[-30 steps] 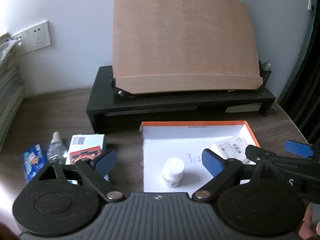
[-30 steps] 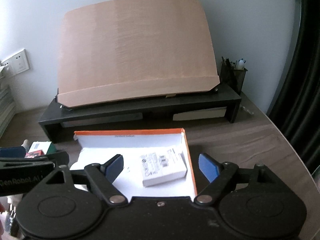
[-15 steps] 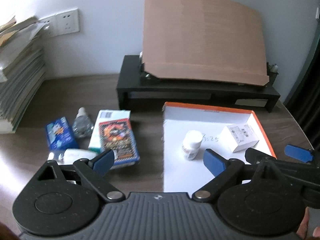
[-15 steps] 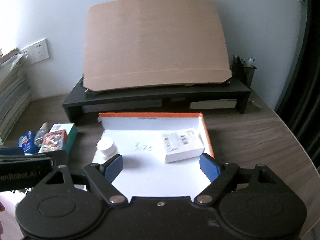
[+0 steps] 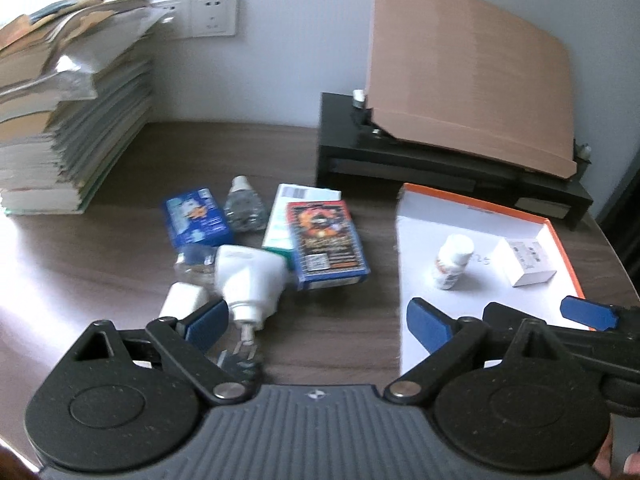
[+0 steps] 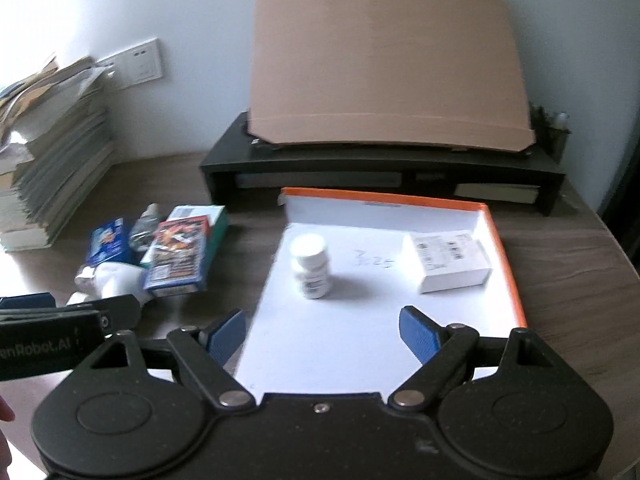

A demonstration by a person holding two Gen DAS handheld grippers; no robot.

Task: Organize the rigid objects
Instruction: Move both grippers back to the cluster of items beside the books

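Observation:
A shallow orange-rimmed white box (image 5: pixel 560 236) (image 6: pixel 506 256) lies on the wooden desk and holds a white pill bottle (image 5: pixel 452 261) (image 6: pixel 311 267) and a small white carton (image 5: pixel 529 261) (image 6: pixel 450 266). Left of it lies a pile: a red and blue card box (image 5: pixel 326 245) (image 6: pixel 178 256), a green-edged white box (image 5: pixel 300 200), a blue packet (image 5: pixel 197 220) (image 6: pixel 106 245), a clear bottle (image 5: pixel 243 208), a white plug adapter (image 5: pixel 250 280) and a small white charger (image 5: pixel 182 300). My left gripper (image 5: pixel 318 318) is open above the desk near the adapter. My right gripper (image 6: pixel 322 332) is open over the box's near end.
A black monitor riser (image 5: pixel 440 160) (image 6: pixel 380 168) carries a tilted brown board (image 5: pixel 468 68) (image 6: pixel 384 68) at the back. A tall stack of books and papers (image 5: pixel 68 108) (image 6: pixel 44 152) stands at the left by wall sockets (image 5: pixel 212 14). Keys (image 5: pixel 236 360) lie under my left gripper.
Both grippers have pulled back and swung left. The pile of objects and the book stack have come into fuller view. Both stay open and empty.

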